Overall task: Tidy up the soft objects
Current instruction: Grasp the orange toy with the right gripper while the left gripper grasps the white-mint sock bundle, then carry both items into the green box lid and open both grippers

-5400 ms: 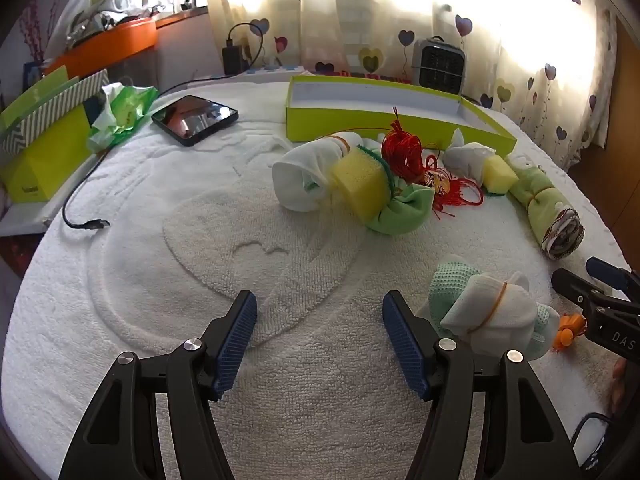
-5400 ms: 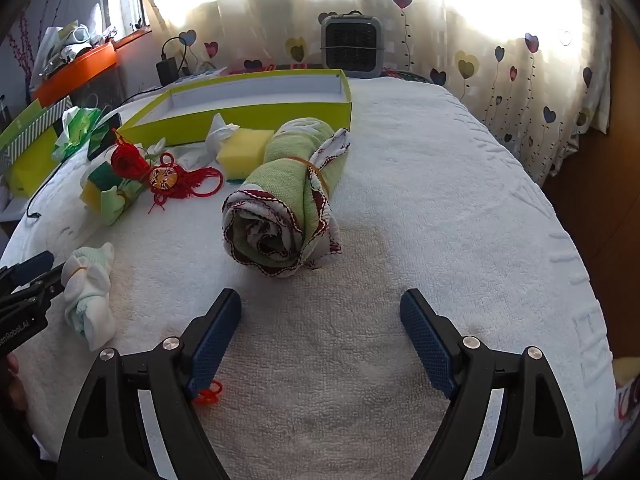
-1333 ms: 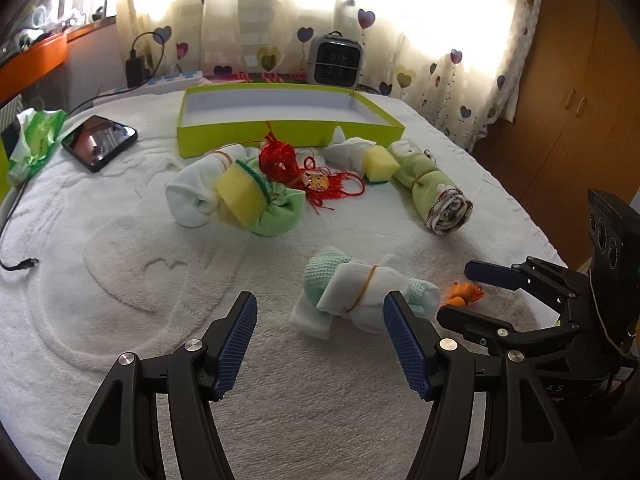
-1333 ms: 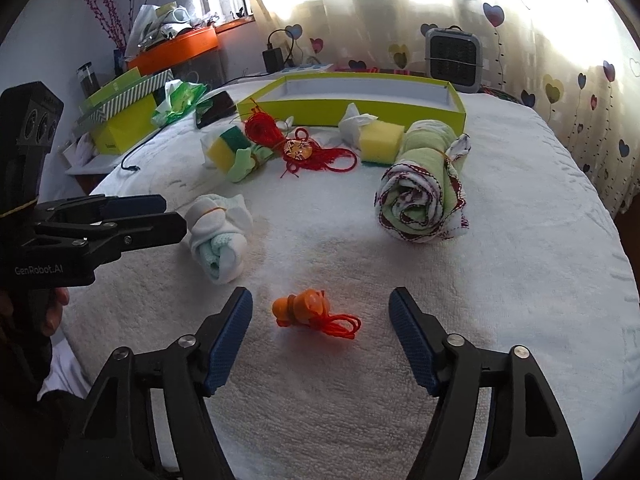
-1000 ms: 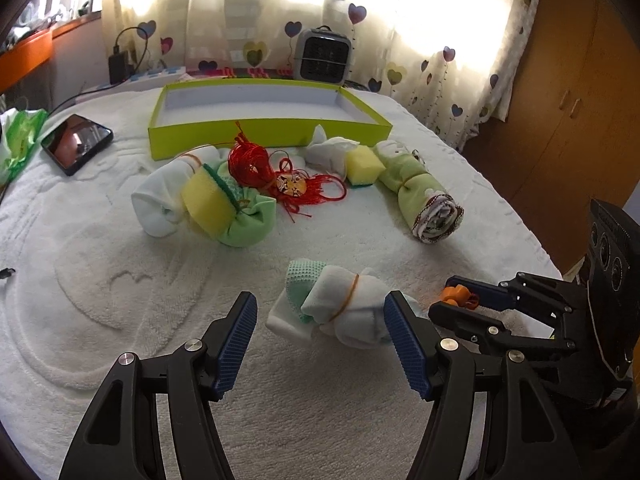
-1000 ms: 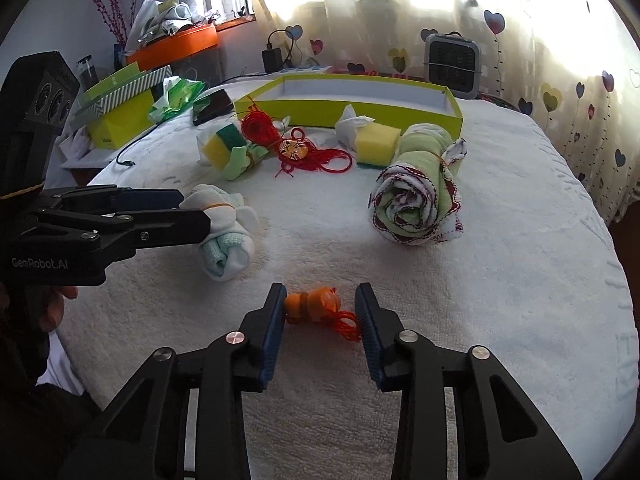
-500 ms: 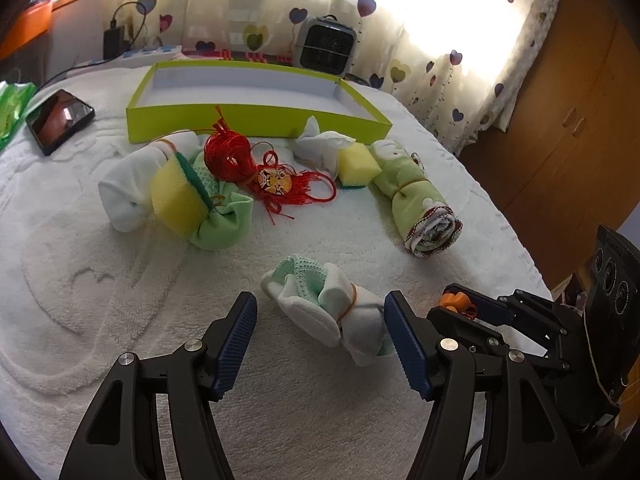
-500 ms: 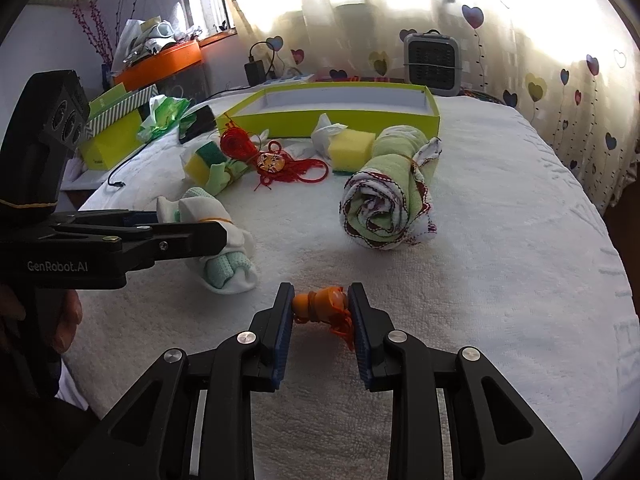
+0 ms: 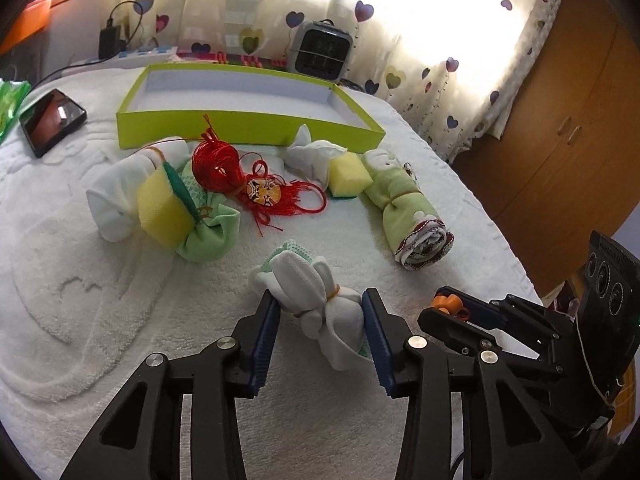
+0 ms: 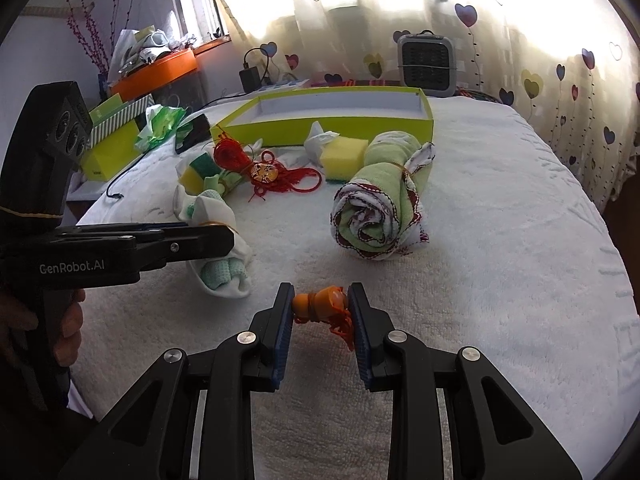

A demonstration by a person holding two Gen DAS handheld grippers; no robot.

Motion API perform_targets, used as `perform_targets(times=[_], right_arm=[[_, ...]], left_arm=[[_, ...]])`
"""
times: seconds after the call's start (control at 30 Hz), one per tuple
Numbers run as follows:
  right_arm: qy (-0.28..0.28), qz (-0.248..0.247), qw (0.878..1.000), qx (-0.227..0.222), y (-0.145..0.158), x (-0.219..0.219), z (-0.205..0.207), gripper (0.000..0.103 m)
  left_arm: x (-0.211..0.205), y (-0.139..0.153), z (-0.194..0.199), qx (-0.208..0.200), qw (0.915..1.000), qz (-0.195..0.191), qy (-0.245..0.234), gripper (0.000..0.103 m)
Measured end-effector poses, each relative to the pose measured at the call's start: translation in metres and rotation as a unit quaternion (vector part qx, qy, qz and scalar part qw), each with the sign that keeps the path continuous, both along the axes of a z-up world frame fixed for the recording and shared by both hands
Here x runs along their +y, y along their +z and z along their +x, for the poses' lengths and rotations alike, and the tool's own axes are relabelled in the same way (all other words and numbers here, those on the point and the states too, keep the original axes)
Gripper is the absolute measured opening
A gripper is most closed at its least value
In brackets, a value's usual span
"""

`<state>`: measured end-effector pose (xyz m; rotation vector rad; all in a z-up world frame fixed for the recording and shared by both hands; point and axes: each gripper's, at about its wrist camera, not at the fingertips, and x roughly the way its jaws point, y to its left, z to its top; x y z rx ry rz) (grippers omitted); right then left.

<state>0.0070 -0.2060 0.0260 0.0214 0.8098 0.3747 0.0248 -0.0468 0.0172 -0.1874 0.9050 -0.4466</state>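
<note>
Jaws of the left gripper [image 9: 320,322] have just been closed onto the white sock bundle [image 9: 316,300]; the orange toy [image 10: 322,302] is clamped by the right gripper [image 10: 320,320]; both are judged ready for the green tray [image 9: 224,126].

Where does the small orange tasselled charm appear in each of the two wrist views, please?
Left wrist view: orange charm at lower right, between the right gripper's fingers.
Right wrist view: lower centre, clamped between the blue pads.
Shared landmark: the lime-green tray at the back.

Three rolled cloth bundles [image 9: 320,296], two sponges [image 9: 166,210], one tray [image 9: 248,122], two hand-held grippers [image 9: 320,322].
</note>
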Motion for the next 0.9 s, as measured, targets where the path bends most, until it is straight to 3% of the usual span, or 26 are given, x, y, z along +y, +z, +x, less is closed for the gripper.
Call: perform_targets(times=[0.43, 0.9], right_arm=[[-0.007, 0.007, 1.000, -0.015, 0.014, -0.002, 0.012, 0.029], [-0.009, 0.007, 0.999, -0.044, 0.045, -0.003, 0.040, 0.029]], left_arm=[[0.019, 0.015, 0.012, -0.009, 0.9998, -0.006, 0.019, 0.039], [0.030, 0.055, 0.030, -0.045, 0.9987, -0.011, 0.023, 0.039]])
